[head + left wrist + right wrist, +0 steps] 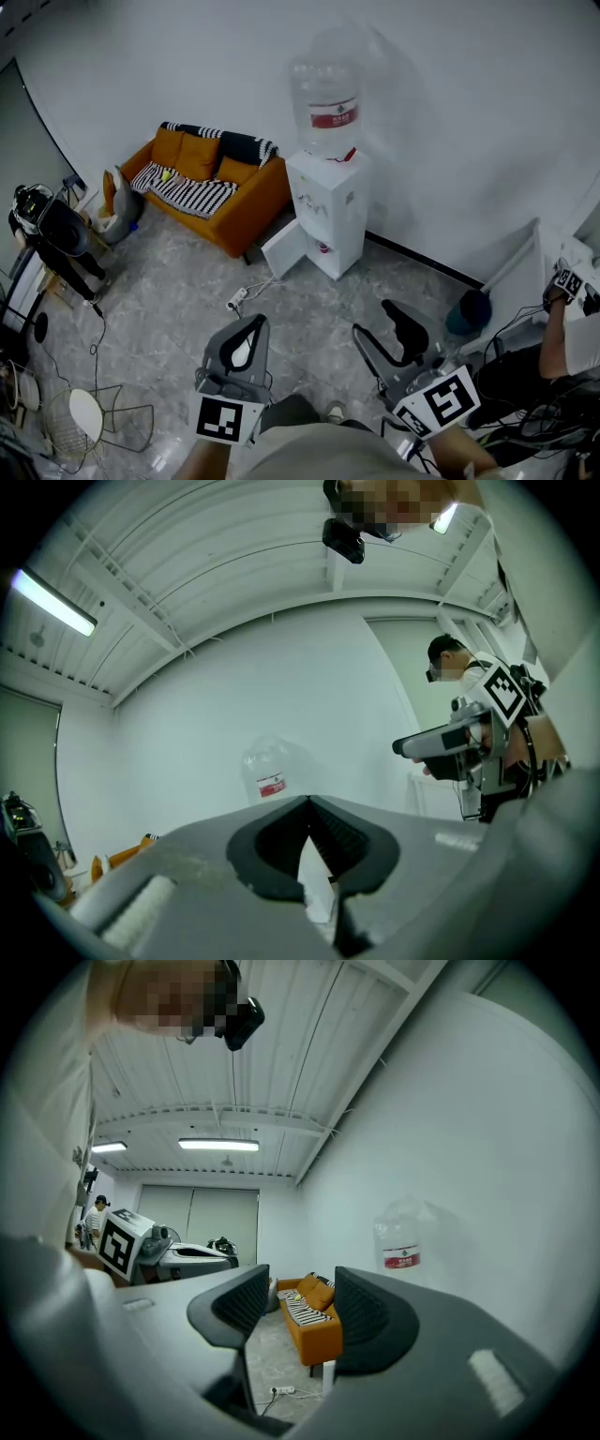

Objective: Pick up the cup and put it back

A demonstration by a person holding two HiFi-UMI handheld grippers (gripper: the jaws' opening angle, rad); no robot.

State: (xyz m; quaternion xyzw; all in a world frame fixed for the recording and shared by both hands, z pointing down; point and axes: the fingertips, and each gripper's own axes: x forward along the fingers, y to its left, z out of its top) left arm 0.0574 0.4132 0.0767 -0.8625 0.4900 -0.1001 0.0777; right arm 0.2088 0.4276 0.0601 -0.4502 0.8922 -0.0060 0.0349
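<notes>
A grey marbled floor fills the room. An orange sofa stands far left, a white water dispenser just right of it. A power strip lies nearer; a wire chair stands near left.

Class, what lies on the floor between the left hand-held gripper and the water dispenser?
A white power strip with its cord, on the grey floor between the left hand-held gripper and the water dispenser; the head view shows it.
</notes>
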